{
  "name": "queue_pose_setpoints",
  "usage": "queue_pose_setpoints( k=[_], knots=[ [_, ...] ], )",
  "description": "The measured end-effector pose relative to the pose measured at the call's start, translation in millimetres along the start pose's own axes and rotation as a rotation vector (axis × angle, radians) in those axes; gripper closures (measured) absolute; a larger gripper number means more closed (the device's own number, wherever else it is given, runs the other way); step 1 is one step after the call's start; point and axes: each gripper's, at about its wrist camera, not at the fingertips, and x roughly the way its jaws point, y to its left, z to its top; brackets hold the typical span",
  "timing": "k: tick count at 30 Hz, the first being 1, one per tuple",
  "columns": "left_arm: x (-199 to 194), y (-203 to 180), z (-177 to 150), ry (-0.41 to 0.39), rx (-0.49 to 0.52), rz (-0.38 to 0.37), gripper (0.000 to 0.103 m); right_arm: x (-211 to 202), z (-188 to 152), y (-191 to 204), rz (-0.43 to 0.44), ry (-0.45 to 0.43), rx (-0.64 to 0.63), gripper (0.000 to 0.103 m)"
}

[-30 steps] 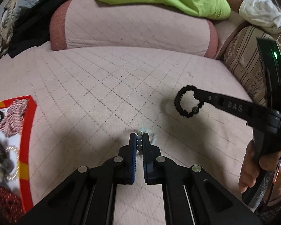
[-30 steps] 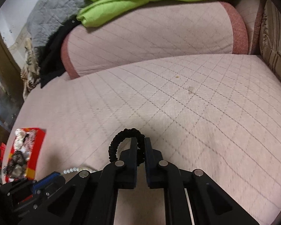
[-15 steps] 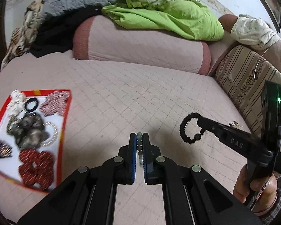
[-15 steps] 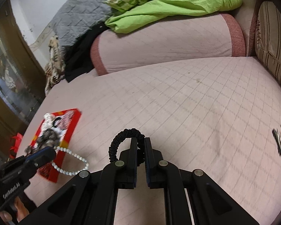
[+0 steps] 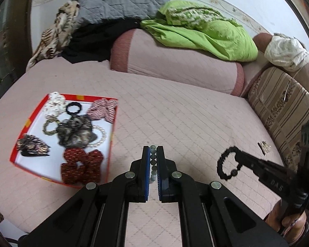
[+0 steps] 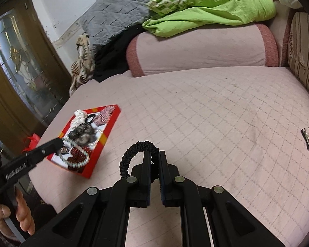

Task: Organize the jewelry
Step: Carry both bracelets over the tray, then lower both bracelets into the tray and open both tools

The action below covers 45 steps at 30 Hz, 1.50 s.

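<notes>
The quilted bed cover (image 5: 175, 123) looked like matt pink cloth, the red box (image 5: 111, 144) at left glossy card, the bead bracelet (image 5: 153, 160) smooth and shiny, and the black hair tie (image 6: 138, 150) ribbed fabric.

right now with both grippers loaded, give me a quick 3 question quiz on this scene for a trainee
1. True or false: the left gripper is shut on a pale bead bracelet.
2. The right gripper grips: A) a black coiled hair tie B) a red scrunchie C) nothing.
3. Fill in: the sorted pieces lie in a ____ tray on the bed.

Key: 1 true; 2 A; 3 red
</notes>
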Motion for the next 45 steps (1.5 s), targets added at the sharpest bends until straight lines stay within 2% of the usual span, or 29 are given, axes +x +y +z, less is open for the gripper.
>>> queue_pose_setpoints(
  k=[13, 19, 29, 40, 45],
  knots=[
    [-29.9, 90.8, 12.1, -0.043, -0.177, 0.084, 0.098, 9.8, -3.0, 56.8, 0.078, 0.039, -0.087, 0.095],
    [-27.6, 125.5, 10.7, -0.037, -0.245, 0.084, 0.098, 29.8, 0.8, 91.0, 0.115, 0.074, -0.147, 0.095],
    [7.6, 175.2, 0.7, 0.024, -0.319, 0.093, 0.098, 85.7, 7.6, 145.3, 0.172, 0.151, -0.222, 0.095],
    [43.1, 236.6, -11.7, 0.094, -0.352, 0.177, 0.098, 160.6, 5.5, 211.1, 0.242, 0.256, -0.285, 0.095],
    [50.1, 250.8, -12.9, 0.102, -0.364, 0.164, 0.098, 195.3, -0.3, 235.2, 0.259, 0.304, -0.299, 0.095]
  ],
)
